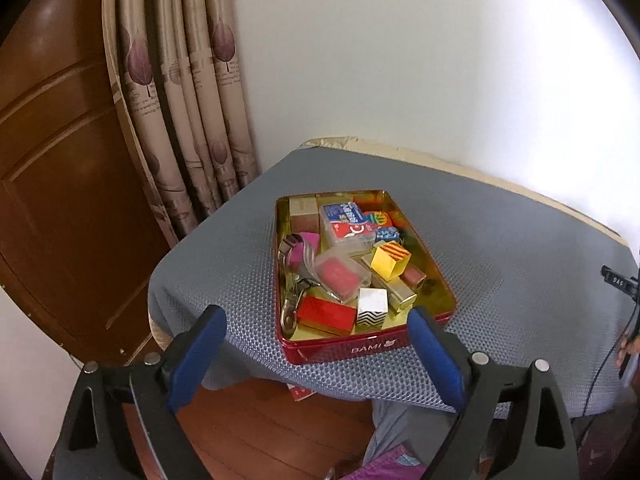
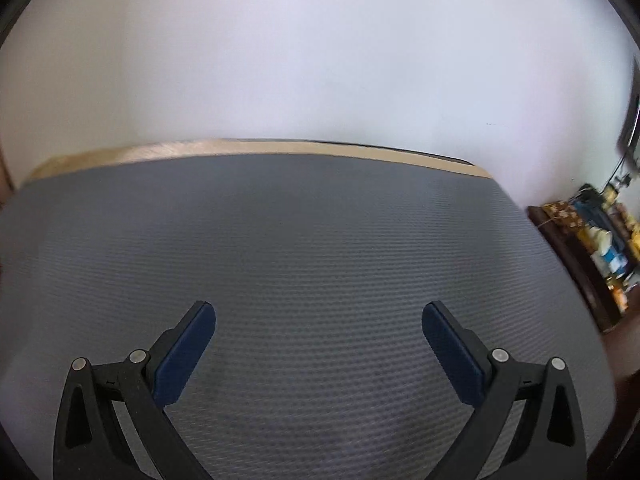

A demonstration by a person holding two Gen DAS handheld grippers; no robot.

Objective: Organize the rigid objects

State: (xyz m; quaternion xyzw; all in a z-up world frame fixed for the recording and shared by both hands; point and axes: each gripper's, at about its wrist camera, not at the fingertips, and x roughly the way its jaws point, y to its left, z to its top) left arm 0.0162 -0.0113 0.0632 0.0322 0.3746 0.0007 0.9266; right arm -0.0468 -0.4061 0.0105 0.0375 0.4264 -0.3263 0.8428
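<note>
One grey-matted tabletop (image 1: 500,240) fills both views; on it sits a red tin (image 1: 360,346) crammed with small boxes. Left tool (image 1: 316,330) hangs wide open just before the tin's near wall, right tool (image 2: 319,322) spread over bare mat, both empty.

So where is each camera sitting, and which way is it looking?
Left wrist: on the left gripper, looking forward and down at the red metal tin of small boxes; blue-padded fingers show, wide open.
Right wrist: on the right gripper, looking down at bare mat; its open blue-padded fingers show.
Shared: the grey textured mat and white wall.
</note>
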